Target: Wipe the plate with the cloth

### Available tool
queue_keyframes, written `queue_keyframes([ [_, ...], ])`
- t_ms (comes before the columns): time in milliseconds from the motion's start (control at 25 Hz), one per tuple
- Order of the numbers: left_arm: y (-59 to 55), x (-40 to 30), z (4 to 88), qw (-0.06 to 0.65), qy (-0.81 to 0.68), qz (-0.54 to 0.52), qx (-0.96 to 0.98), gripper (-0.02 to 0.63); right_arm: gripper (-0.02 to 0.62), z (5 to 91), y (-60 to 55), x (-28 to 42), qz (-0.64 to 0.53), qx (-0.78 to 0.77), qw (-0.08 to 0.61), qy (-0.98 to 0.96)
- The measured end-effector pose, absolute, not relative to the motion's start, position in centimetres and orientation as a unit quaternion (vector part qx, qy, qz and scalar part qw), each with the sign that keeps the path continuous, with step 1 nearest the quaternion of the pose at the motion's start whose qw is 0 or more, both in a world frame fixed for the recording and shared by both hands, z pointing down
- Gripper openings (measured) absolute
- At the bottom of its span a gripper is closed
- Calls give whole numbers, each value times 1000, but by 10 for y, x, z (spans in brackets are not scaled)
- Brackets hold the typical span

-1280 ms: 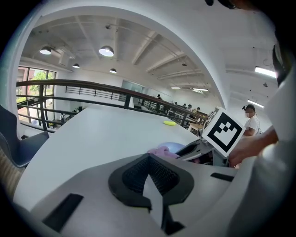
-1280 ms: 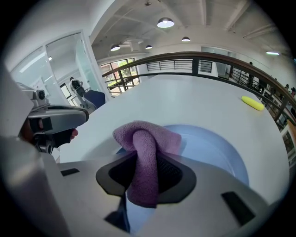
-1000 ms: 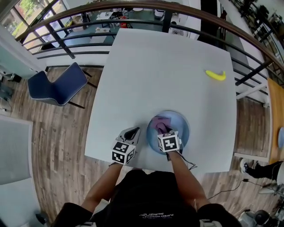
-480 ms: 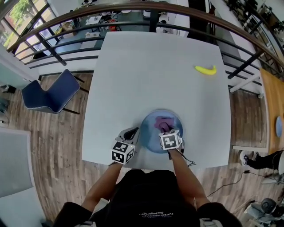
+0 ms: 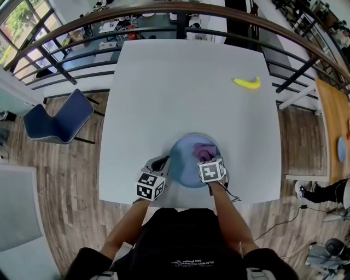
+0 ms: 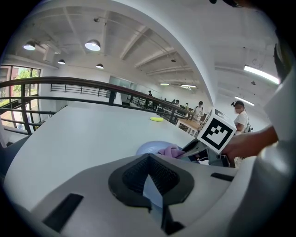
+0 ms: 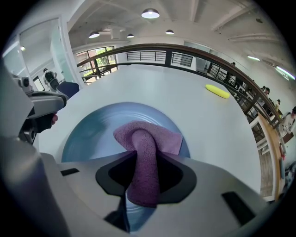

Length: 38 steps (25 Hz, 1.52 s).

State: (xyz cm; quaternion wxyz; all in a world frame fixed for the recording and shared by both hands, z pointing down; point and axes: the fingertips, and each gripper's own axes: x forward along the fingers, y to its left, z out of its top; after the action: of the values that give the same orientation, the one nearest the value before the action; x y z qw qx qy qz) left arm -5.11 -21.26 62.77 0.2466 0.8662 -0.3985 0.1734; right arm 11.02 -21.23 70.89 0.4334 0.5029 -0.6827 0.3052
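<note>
Right gripper (image 5: 206,158) is clamped on cloth (image 5: 204,150), pressing it onto plate (image 5: 183,159) right of centre. Plate sits at the near edge of table (image 5: 186,93). Left gripper (image 5: 162,163) is at plate's left rim. Banana (image 5: 247,83) is far right, well apart. Table top is white and smooth. Wood floor around it, blue chair (image 5: 54,121) to the left, railing (image 5: 164,10) on the far side.

Left gripper view: pale blue rim sits between the pads. Looks pinched on plate, though the wide angle makes contact hard to confirm.

Right gripper view: cloth runs folded through the jaws, with its free end spread flat on plate. Left half of plate is uncovered.

Step in hand is wiping. Pin the rim down, since plate likely slides on that slick top. Sweep overlapping arcs toward the left half, cloth leading so the jaws don't scrape.
</note>
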Motion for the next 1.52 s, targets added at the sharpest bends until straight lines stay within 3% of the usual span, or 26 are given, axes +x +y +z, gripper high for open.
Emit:
queue_keyframes([
  [320, -212, -58, 628, 245, -404, 175, 864, 7, 124, 703, -212, 104, 298, 499, 429, -692],
  [1080, -185, -121, 643, 272, -458, 165, 830, 6, 124, 696, -183, -22, 317, 369, 396, -779],
  [1520, -190, -117, 643, 273, -448, 160, 836, 6, 124, 703, -174, -25, 337, 351, 410, -771],
])
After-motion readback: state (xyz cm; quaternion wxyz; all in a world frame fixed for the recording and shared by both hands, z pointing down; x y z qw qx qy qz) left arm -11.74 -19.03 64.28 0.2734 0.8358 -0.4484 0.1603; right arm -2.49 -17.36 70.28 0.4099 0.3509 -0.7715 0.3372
